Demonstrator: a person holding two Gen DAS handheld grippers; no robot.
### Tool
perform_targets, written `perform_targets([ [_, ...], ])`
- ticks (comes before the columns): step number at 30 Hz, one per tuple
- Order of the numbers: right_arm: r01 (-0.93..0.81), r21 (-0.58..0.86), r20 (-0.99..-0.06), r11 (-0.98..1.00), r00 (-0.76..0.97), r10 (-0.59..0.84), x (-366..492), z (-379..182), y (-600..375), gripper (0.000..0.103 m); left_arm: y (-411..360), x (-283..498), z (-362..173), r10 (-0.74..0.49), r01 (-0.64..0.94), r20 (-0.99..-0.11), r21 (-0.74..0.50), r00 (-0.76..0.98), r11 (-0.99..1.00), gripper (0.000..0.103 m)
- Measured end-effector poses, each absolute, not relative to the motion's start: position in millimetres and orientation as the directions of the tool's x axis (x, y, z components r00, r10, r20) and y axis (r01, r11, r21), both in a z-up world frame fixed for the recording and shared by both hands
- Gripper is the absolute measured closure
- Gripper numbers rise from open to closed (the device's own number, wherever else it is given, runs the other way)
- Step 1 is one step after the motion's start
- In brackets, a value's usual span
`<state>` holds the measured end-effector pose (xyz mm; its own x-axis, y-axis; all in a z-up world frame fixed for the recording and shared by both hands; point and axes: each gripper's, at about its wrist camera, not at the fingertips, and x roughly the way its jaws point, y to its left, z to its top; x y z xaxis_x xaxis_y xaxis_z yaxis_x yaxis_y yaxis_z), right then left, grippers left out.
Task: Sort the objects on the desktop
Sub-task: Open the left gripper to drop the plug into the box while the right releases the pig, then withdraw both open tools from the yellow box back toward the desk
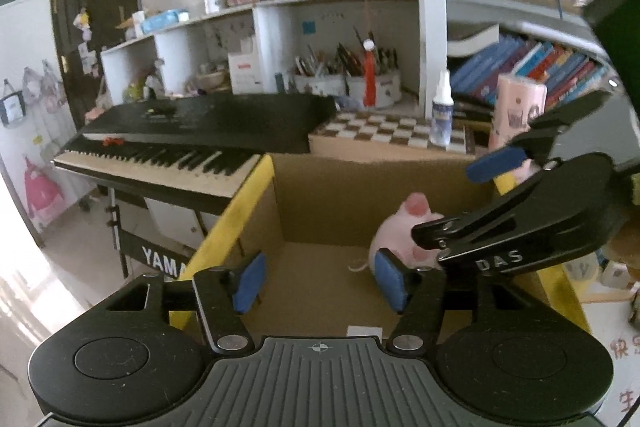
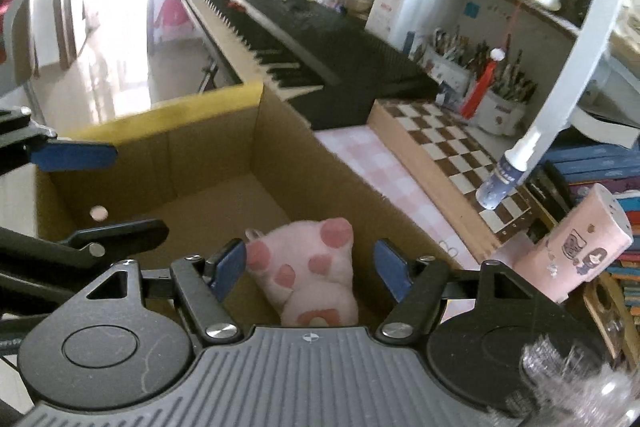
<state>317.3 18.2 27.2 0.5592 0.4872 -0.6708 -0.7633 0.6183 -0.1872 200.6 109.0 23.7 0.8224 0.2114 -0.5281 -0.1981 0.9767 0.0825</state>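
Leftmost in the left wrist view, a black keyboard (image 1: 192, 135) stands on its stand, its white keys running up to the yellow-taped edge of the cardboard box (image 1: 320, 203). Over the box opening the left gripper (image 1: 322, 281) hangs with its blue-padded fingers spread wide and nothing between them. Just past its right pad, inside the box against the right wall, sits the pink plush toy (image 1: 400, 231). Its long axis stands roughly upright there, with a rounded pink-padded paw at the top. Further right, the right gripper (image 1: 456, 199) reaches in over the box's right edge, one blue pad above and a black finger below, parted.

From the right wrist view, the same box (image 2: 200, 163) fills the left and middle, and the left gripper's blue pad (image 2: 74, 155) pokes in above its far left rim. The right gripper (image 2: 310, 269) hovers with its fingers apart, straddling the plush toy (image 2: 308, 275) without pressing it; whether the left pad touches the fur cannot be told. Here the toy's long axis runs away from the camera, its paws with darker pink pads pointing up and toward the far wall. To the right lie a pink checked cloth (image 2: 380, 171), a chessboard (image 2: 452, 143), a small spray bottle (image 2: 506, 177) and a pink printed cup (image 2: 576, 247).
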Motion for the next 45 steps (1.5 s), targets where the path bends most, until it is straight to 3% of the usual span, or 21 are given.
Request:
perform_targets([
  [9, -0.644, -0.158, -0.542, 0.749, 0.690, 0.479, 273, 57, -10, 0.034, 119, 172, 39, 0.218, -0.221, -0.478, 0.051, 0.851, 0.974, 0.036],
  [18, -0.445, -0.065, -0.455, 0.893, 0.810, 0.371, 223, 62, -50, 0.034, 130, 137, 43, 0.214, -0.224, -0.461, 0.033, 0.861, 0.974, 0.028],
  [28, -0.267, 0.014, -0.448, 0.964, 0.860, 0.245, 160, 48, -81, 0.034, 136, 91, 39, 0.198, -0.209, -0.474, 0.030, 0.858, 0.977, 0.028],
  [45, -0.160, 0.045, -0.504, 0.986, 0.848, 0.161, 53, 15, -79, 0.034, 131, 18, 23, 0.169, -0.176, -0.517, 0.036, 0.839, 0.984, 0.028],
])
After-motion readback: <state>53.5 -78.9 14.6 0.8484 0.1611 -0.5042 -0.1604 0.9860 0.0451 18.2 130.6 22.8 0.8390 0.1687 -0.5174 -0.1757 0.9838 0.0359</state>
